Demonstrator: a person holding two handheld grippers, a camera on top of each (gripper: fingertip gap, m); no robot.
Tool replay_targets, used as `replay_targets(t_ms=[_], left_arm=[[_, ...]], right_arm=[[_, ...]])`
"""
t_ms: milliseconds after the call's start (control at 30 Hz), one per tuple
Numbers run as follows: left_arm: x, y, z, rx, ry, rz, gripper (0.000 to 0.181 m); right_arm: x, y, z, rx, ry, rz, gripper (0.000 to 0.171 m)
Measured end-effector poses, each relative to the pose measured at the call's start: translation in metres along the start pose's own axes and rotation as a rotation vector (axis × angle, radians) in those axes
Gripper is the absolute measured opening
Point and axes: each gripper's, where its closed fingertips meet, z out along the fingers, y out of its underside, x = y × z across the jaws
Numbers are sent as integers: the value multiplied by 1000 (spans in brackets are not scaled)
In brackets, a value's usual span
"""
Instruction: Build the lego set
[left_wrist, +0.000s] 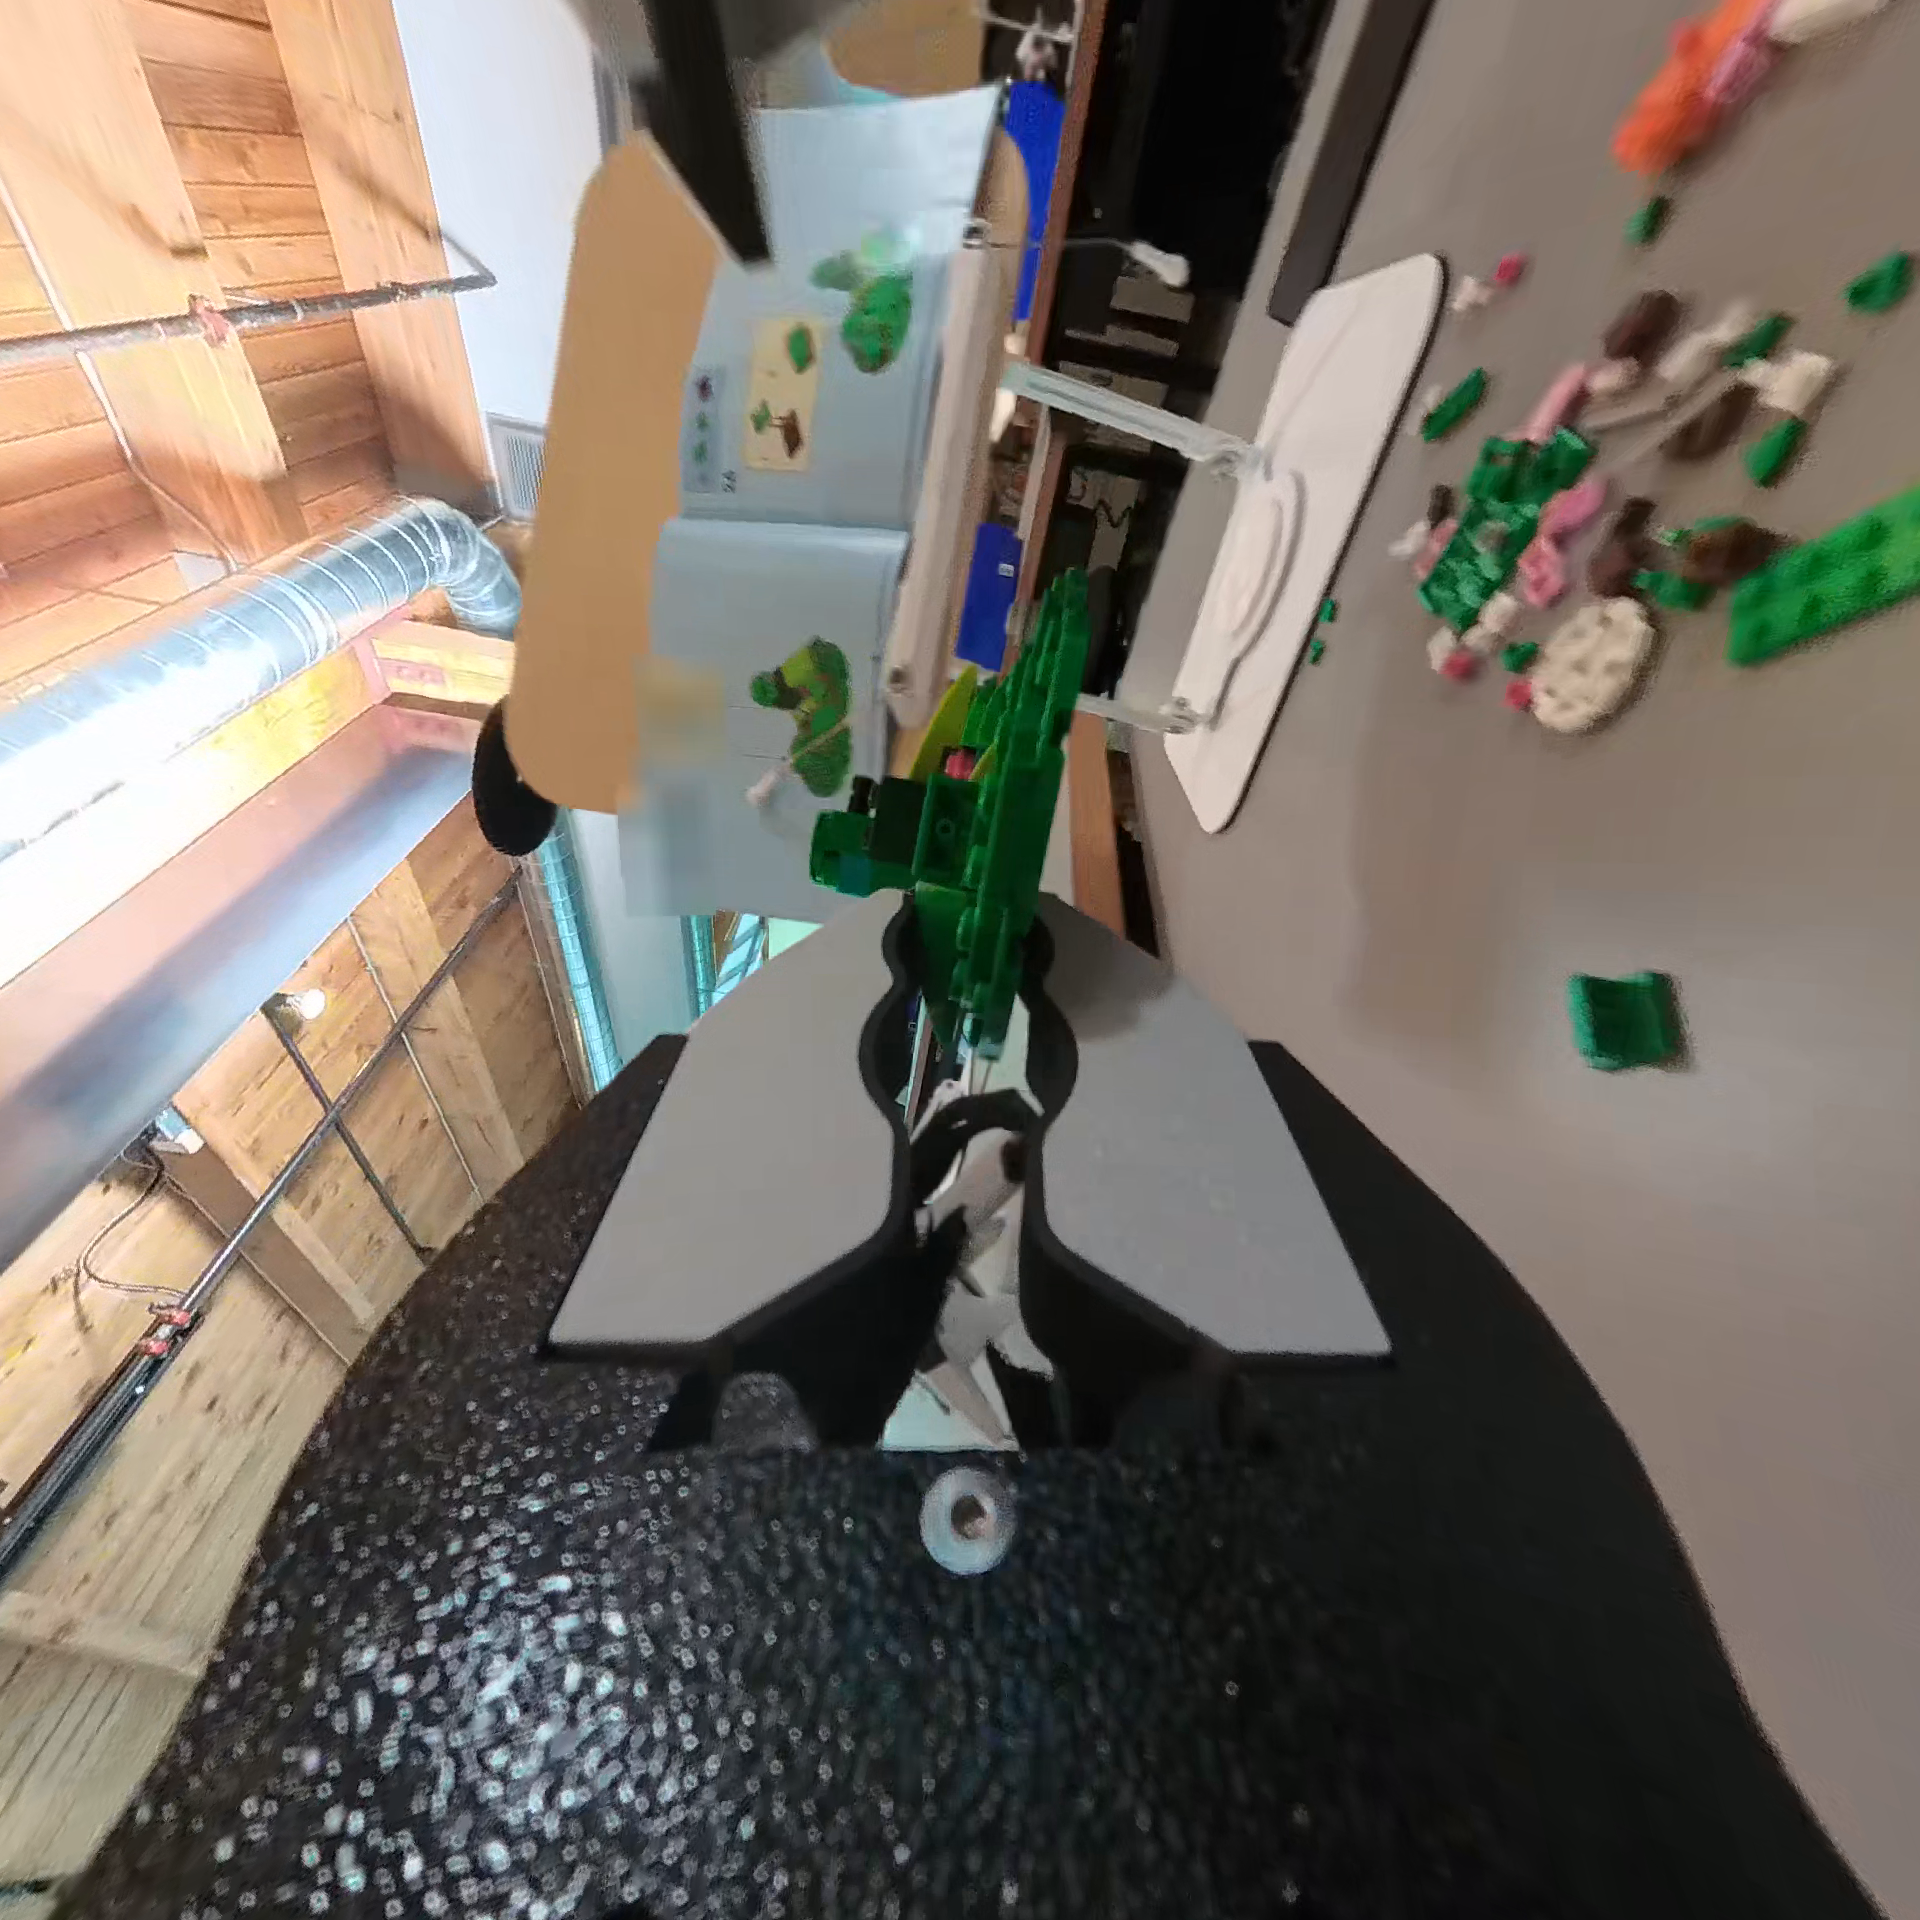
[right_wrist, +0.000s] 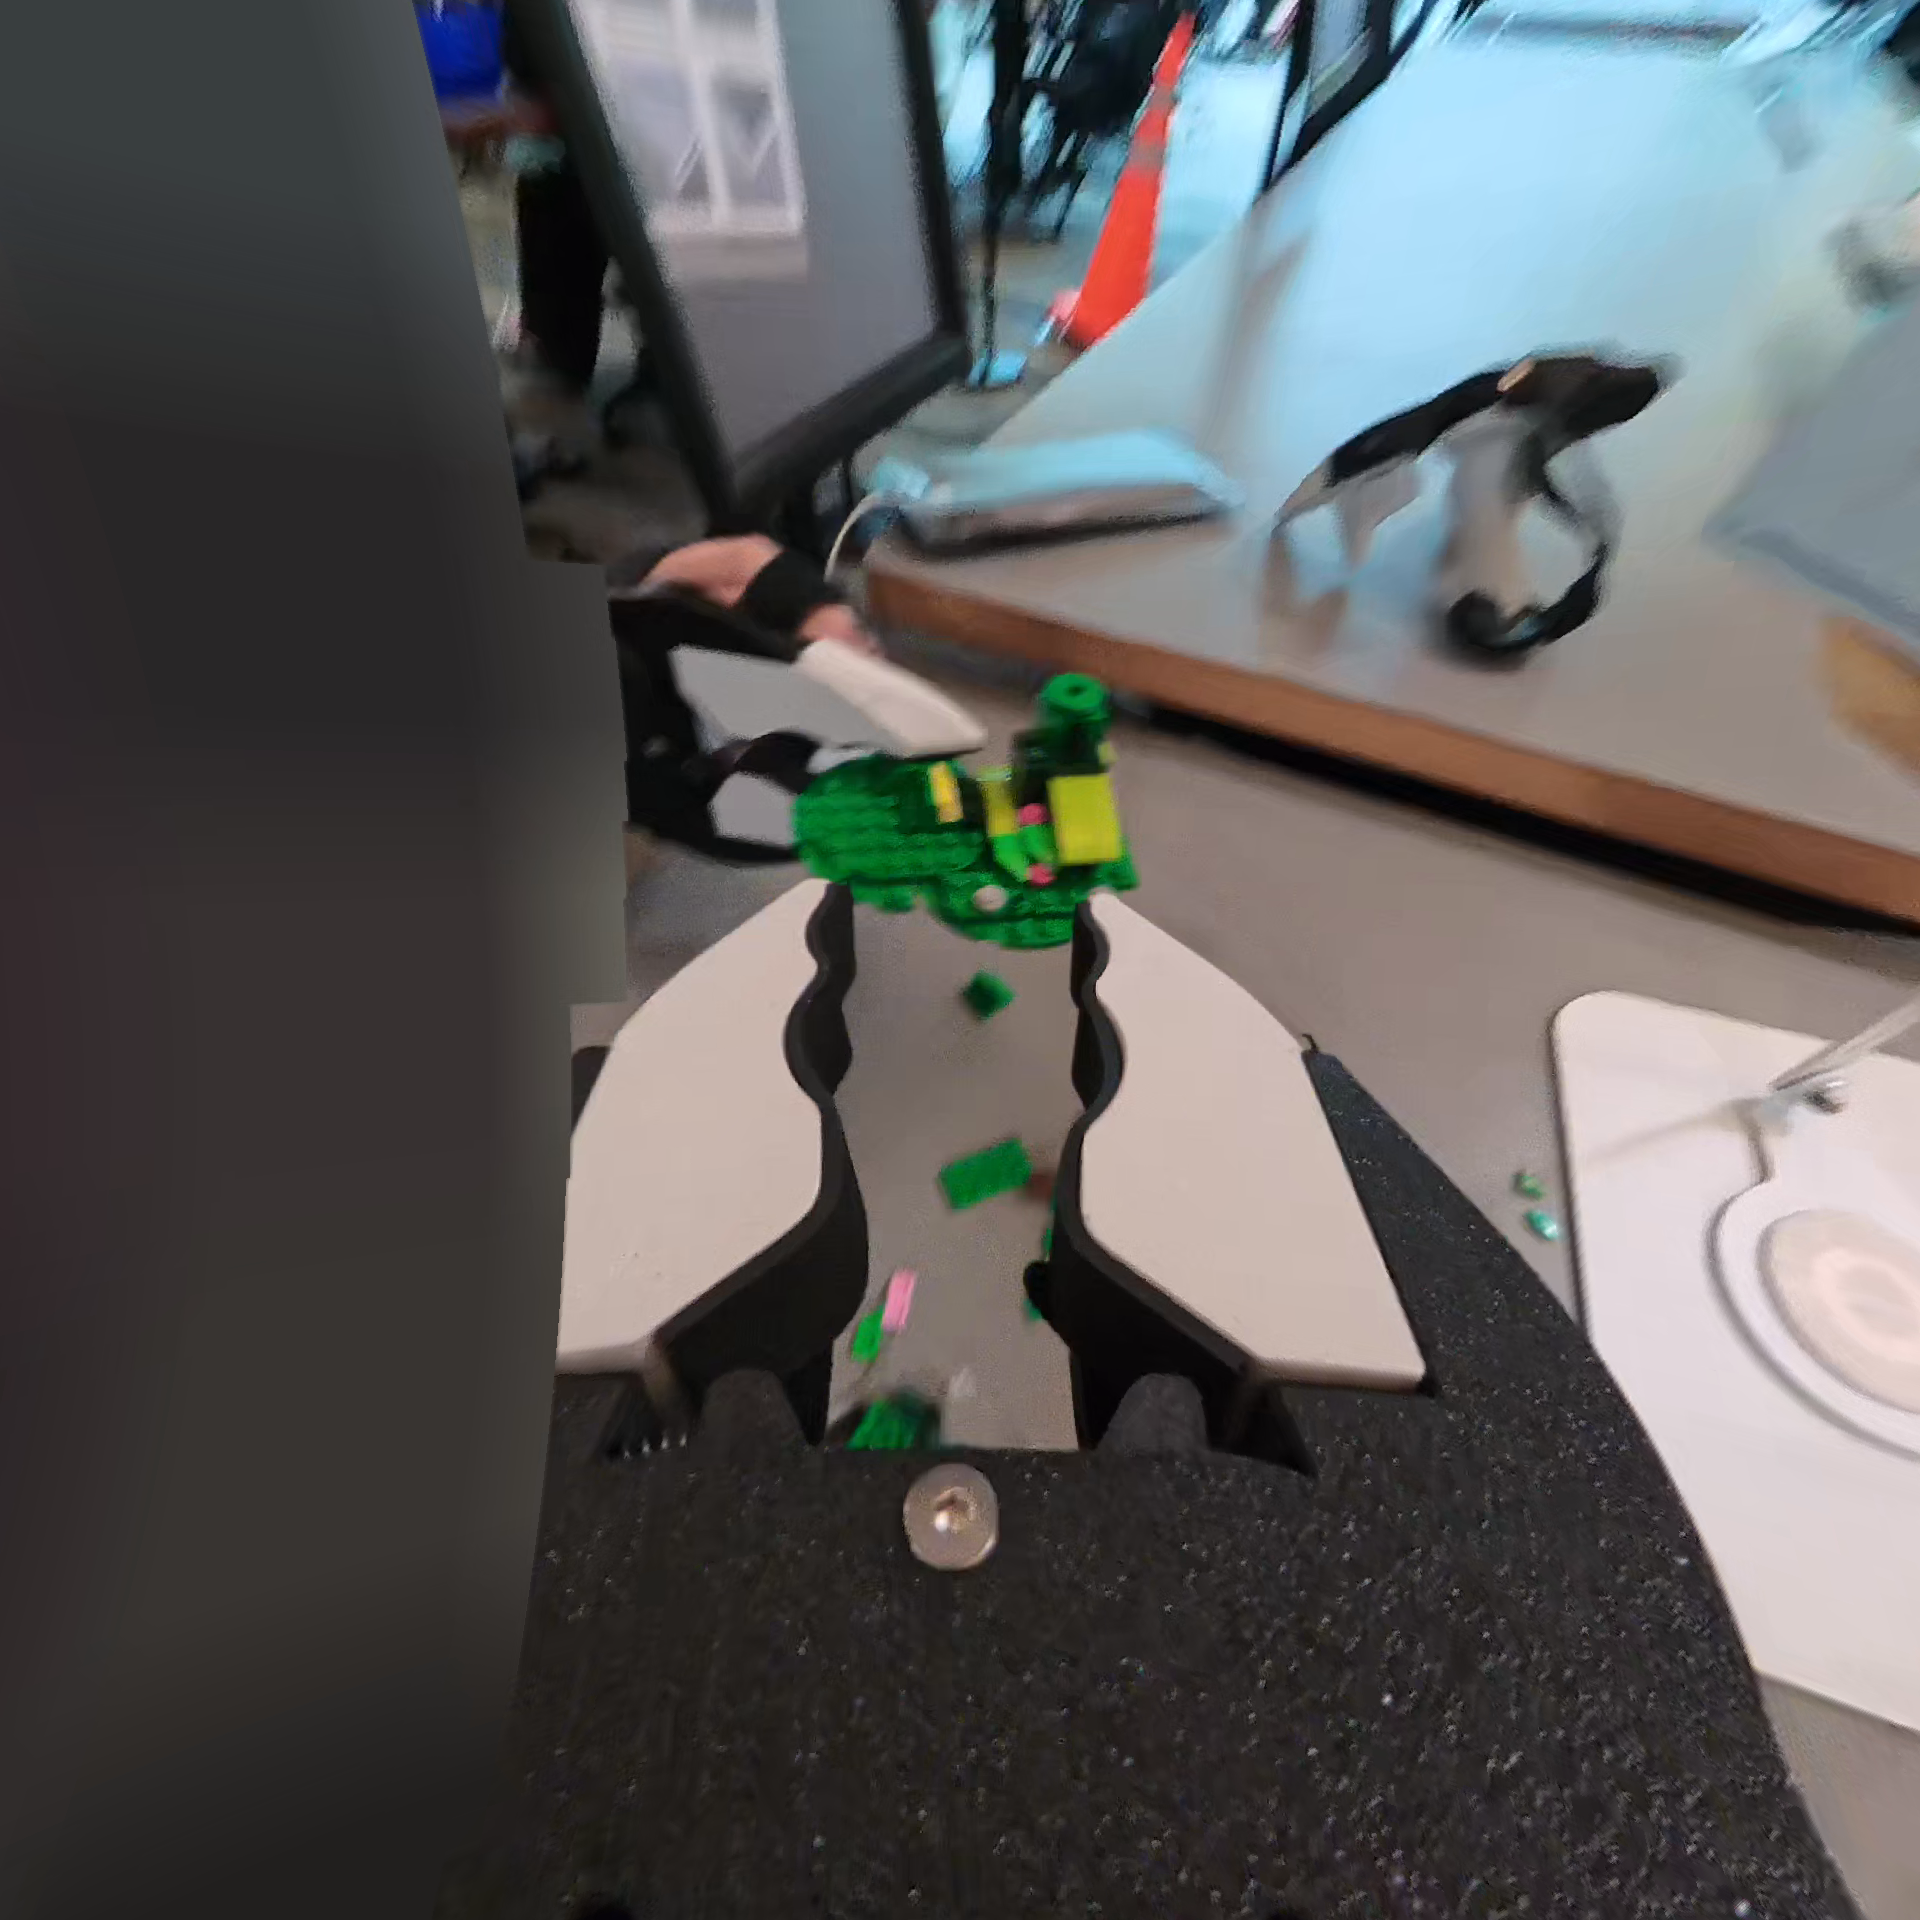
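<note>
Jaws of the left gripper (left_wrist: 971, 951) are pinching the edge of the green build (left_wrist: 997, 769) at frame centre, closed on its stacked plates so that the model is standing edge-on, studs facing left. Jaws of the right gripper (right_wrist: 961, 914) are spread wide and holding nothing; the build (right_wrist: 961, 842) is appearing just beyond their tips, at centre of the right wrist view, with the left gripper (right_wrist: 727, 758) behind it at centre left.

Loose pieces are lying on the grey table (left_wrist: 1455, 935): a small green brick (right_wrist: 985, 995) and a green plate (right_wrist: 985, 1172) between the open fingers in the right wrist view, and a mixed pile (left_wrist: 1579, 499) of green, pink, brown and white parts at upper right of the left wrist view. A manual (left_wrist: 800, 499) is propped on a clear stand (left_wrist: 1299, 520) at upper centre, its white base at upper right.

Judged from this, the step in hand is fetching or seating the next piece. To do it well, the left grip should be keeping firm pressure on the plate edge, since a pinch on thin stacked plates is likely prone to pivoting or peeling layers apart. The right fingers would best be closing squarely on a brick's flat sides, then pressing along the stud axis against the left hold. Motion blur in the right wrist view is hiding finer detail of the build's yellow and pink parts.
</note>
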Motion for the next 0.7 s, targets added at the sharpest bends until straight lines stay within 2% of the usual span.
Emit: replay_targets(t_ms=[133,267,367,500,700], left_arm=[[41,14,1,32,27,55,17],[58,25,4,53,36,-12,16],[55,26,5,59,18,-41,16],[58,22,3,79,32,-43,16],[52,27,3,71,24,-111,17]], right_arm=[[-45,55,10,-332,-204,-49,36],[-62,125,28,-605,-258,-59,39],[-61,151,46,-628,-216,-64,45],[-65,151,63,-546,-199,16,42],[-70,166,68,-625,-113,38,41]])
